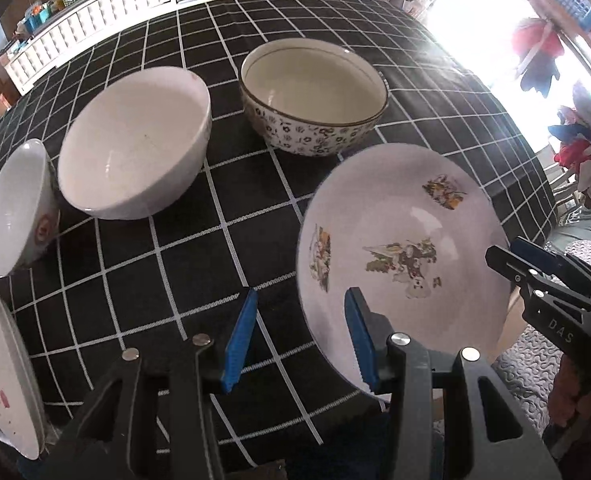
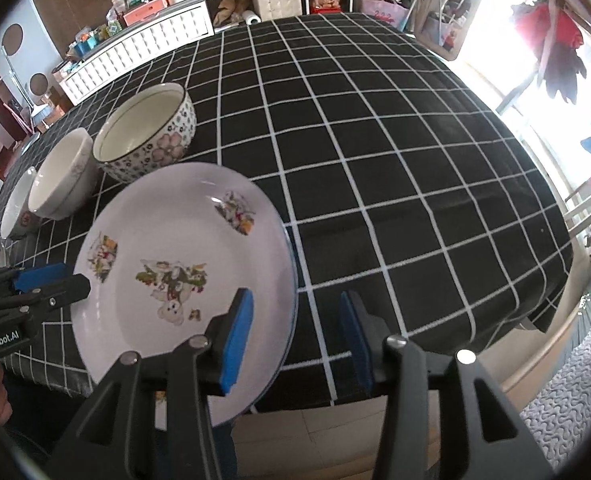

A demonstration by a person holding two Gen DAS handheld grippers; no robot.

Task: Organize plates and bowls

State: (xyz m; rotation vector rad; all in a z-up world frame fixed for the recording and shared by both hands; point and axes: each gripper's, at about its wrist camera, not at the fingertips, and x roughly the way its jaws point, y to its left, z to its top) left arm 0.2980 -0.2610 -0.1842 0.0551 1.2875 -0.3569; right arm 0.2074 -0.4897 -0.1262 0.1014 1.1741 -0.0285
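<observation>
A: Floral plate (image 2: 183, 276) position?
B: At the near table (image 2: 375, 160) edge, overhanging. Left gripper (image 1: 301, 344) open, right finger by its left rim; right gripper (image 2: 295, 340) open, left finger over its right rim. Neither grips it.

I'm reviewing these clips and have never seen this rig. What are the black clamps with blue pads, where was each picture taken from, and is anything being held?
There is no robot arm here: a person holds a two-finger gripper in each hand, and a fisheye camera on each looks out along its fingers.

In the left wrist view, the left gripper is at the bottom, and the right one enters from the right edge. In the right wrist view, the right gripper is at the bottom.

On the black checked tablecloth stand a flower-patterned bowl, a plain white bowl and a smaller white bowl. A pink-speckled plate shows at the left edge.

The cartoon-printed plate lies between the two grippers. Both are open and hold nothing.
</observation>
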